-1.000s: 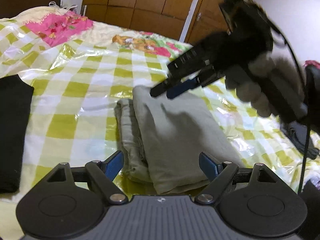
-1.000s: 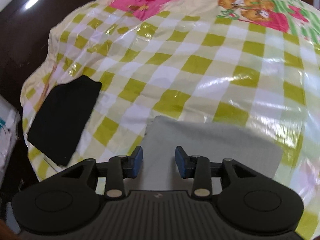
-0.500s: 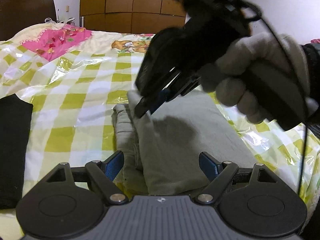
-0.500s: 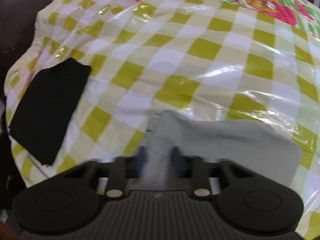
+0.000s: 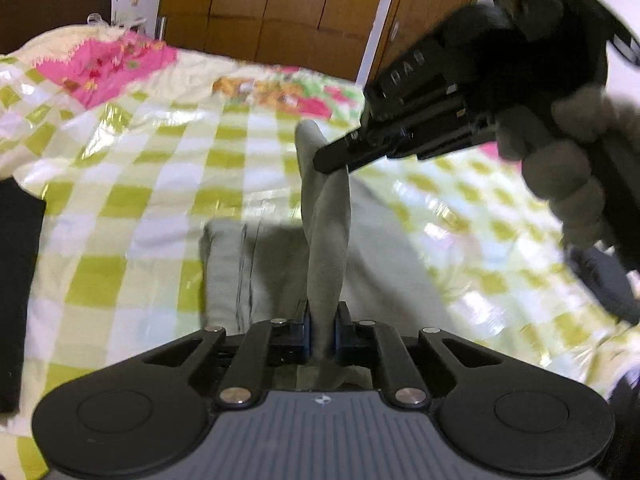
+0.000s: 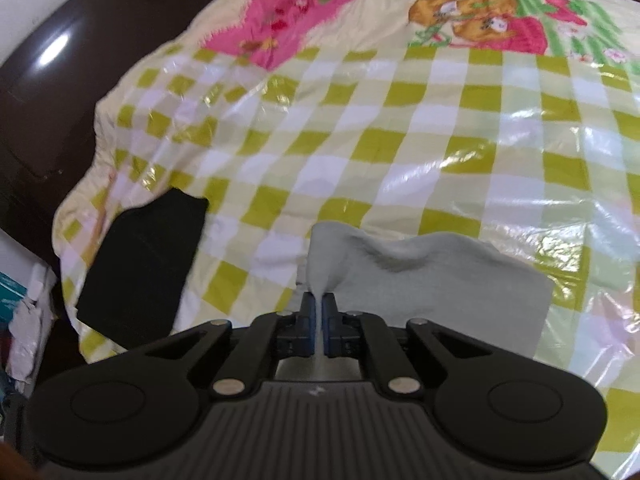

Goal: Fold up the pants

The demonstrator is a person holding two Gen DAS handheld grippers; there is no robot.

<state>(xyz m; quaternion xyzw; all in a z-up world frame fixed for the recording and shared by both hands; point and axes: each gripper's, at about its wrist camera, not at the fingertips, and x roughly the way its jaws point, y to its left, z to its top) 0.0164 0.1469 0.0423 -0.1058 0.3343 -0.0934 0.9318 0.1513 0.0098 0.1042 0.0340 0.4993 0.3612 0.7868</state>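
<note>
The grey-green pants (image 5: 276,264) lie folded on the checked bed cover. My left gripper (image 5: 321,334) is shut on their near edge, and a raised ridge of fabric runs from it up to the right gripper (image 5: 340,156), which is shut on the far edge. In the right wrist view my right gripper (image 6: 319,328) pinches a corner of the pants (image 6: 432,280), lifted off the bed.
A folded black garment (image 6: 140,264) lies at the bed's left edge, also in the left wrist view (image 5: 16,280). The green-and-white checked plastic cover (image 6: 400,128) spans the bed. Wooden wardrobe doors (image 5: 280,4) stand behind. A dark headboard (image 6: 48,92) is on the left.
Both grippers have closed on the pants. The right one pinched the far edge and lifted it; the left one, open before, now grips the near edge, pulling up a ridge.
</note>
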